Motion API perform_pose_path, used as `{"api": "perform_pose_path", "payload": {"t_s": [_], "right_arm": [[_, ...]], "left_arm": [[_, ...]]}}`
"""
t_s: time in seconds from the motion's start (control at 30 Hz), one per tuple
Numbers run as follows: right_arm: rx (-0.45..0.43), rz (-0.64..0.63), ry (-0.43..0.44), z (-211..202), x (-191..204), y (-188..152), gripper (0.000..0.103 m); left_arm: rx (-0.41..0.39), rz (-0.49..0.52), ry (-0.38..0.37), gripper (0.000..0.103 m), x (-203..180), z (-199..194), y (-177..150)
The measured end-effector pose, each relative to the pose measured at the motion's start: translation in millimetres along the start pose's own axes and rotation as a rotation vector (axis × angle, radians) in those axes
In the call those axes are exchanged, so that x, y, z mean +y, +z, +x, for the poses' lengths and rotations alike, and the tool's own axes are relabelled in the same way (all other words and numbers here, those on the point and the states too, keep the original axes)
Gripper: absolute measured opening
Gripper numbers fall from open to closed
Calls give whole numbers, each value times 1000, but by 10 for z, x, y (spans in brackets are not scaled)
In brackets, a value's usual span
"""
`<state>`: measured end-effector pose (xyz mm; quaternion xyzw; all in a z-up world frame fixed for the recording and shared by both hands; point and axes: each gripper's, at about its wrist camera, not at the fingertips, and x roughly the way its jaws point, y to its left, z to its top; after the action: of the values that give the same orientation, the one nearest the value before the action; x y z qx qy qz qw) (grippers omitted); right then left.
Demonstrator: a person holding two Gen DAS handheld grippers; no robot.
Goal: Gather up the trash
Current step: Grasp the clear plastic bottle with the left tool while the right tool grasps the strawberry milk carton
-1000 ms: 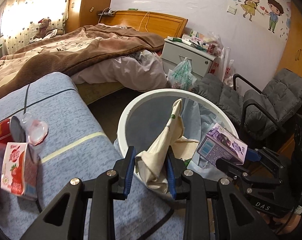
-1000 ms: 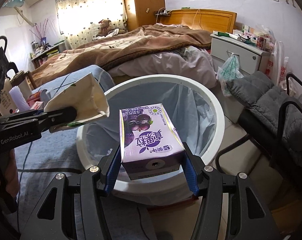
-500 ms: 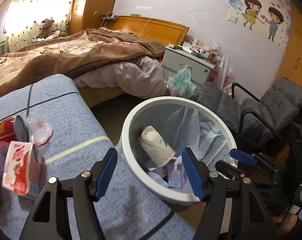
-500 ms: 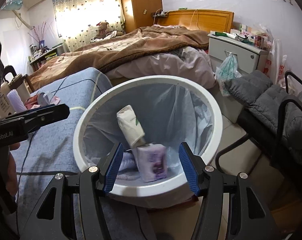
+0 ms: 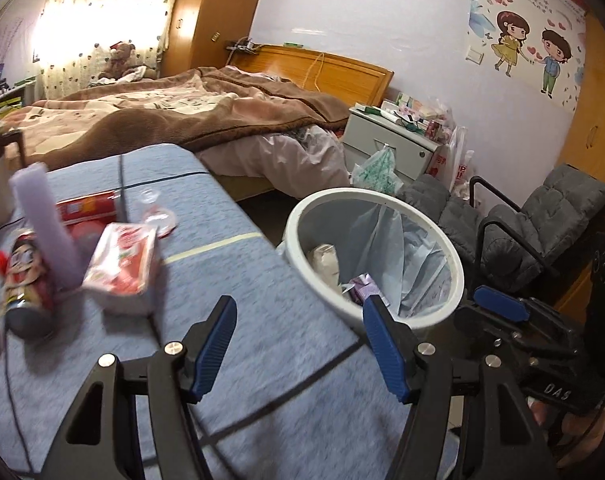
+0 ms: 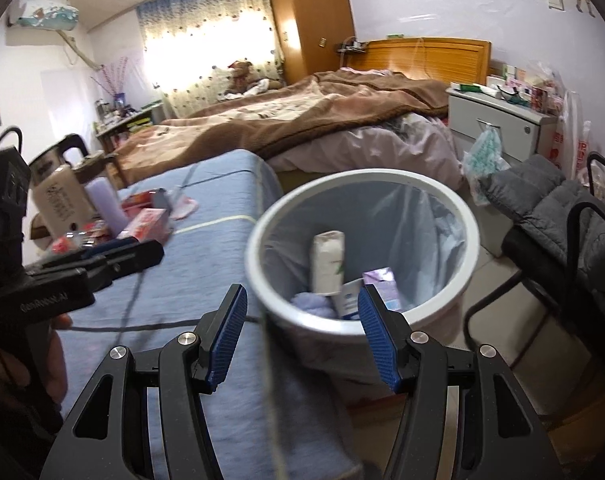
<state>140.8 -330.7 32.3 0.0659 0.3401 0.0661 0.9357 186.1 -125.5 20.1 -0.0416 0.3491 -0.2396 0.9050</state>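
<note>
Left gripper [image 5: 300, 344] was spread wide, holding nothing, over the blue-covered table [image 5: 230, 280]. Right gripper [image 6: 302, 334] likewise released and empty, at the near rim of the white trash bin [image 6: 468, 236]. Inside the bin lay a white paper roll [image 6: 328, 262] and a purple carton [image 6: 382, 284]. Farther left on the table: strawberry milk carton [image 5: 122, 266], red can [image 5: 28, 284], lilac tube [image 5: 46, 220]. Bed [image 5: 162, 116] behind.

Pretty lived-in bedroom: wooden bed [image 5: 302, 76] with a rumpled brown blanket [image 6: 302, 108], a teddy bear [image 5: 120, 62] by the bright curtained window [image 6: 206, 40], a cluttered grey nightstand [image 5: 390, 140], a grey padded chair [image 5: 542, 220], cartoon couple sticker [image 5: 530, 48] on the wall, and an AC unit [image 6: 42, 10] up high.
</note>
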Motion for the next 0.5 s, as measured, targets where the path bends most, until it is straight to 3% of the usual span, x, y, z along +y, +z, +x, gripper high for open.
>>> {"api": "perform_pose_path", "payload": {"t_s": [0.13, 0.3, 0.5], "right_arm": [[2, -18, 34, -61, 198, -58, 59], [20, -40, 60, -100, 447, -150, 59], [21, -64, 129, -168, 684, -260, 58]], "left_arm": [[-6, -3, 13, 61, 87, -156, -117], [-4, -17, 45, 42, 210, -309, -283], [-15, -36, 84, 40, 332, -513, -444]]}}
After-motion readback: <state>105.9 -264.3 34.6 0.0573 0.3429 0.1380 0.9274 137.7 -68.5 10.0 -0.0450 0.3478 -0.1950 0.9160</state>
